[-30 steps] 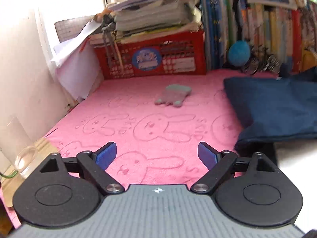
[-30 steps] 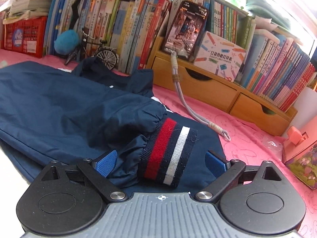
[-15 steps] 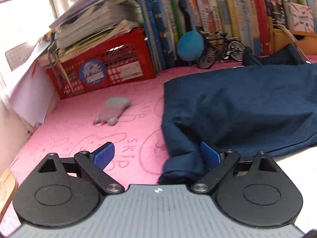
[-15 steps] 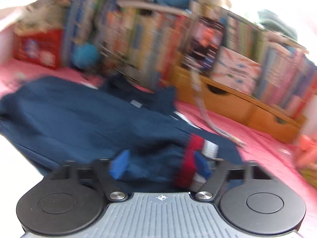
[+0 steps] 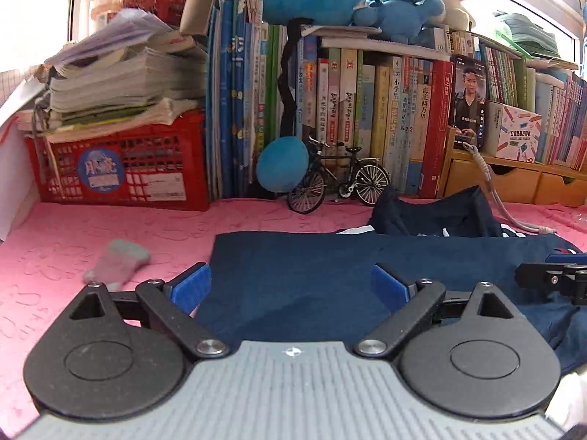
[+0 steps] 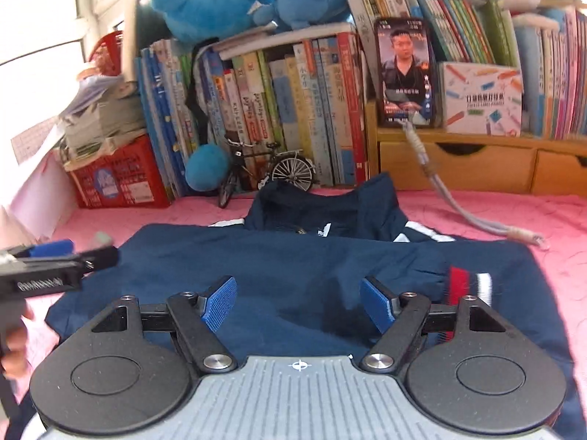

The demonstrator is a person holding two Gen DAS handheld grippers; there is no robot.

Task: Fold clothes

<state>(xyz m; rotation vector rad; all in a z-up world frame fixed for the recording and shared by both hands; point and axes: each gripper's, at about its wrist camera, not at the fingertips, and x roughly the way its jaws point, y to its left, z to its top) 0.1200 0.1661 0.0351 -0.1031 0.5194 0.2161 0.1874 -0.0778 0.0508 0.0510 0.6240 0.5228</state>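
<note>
2 grippers hover side by side over a navy jacket (image 6: 293, 256) that lies folded and flat on the pink rabbit-print cloth (image 5: 73, 242) covering the table. The left gripper (image 5: 291, 286) has its blue pads spread wide, having just narrowed a little, with only flat fabric below and nothing pinched between them. The right gripper (image 6: 298, 302) has just been opening; its jaws stand apart above the jacket's body and clamp nothing. Just beside its right finger lies the sleeve cuff (image 6: 467, 286), striped red, navy and white, resting on top of the folded jacket. The jacket's collar (image 6: 323, 205) stands bunched at the far edge. To the left of the jacket, a small grey cloth (image 5: 117, 262) sits on the pink cover. Beyond, a model bicycle (image 5: 337, 179) and a blue plush ball (image 5: 282, 168) stand before a row of books (image 5: 367, 117), with a red crate (image 5: 121, 168) under stacked papers at far left.
</note>
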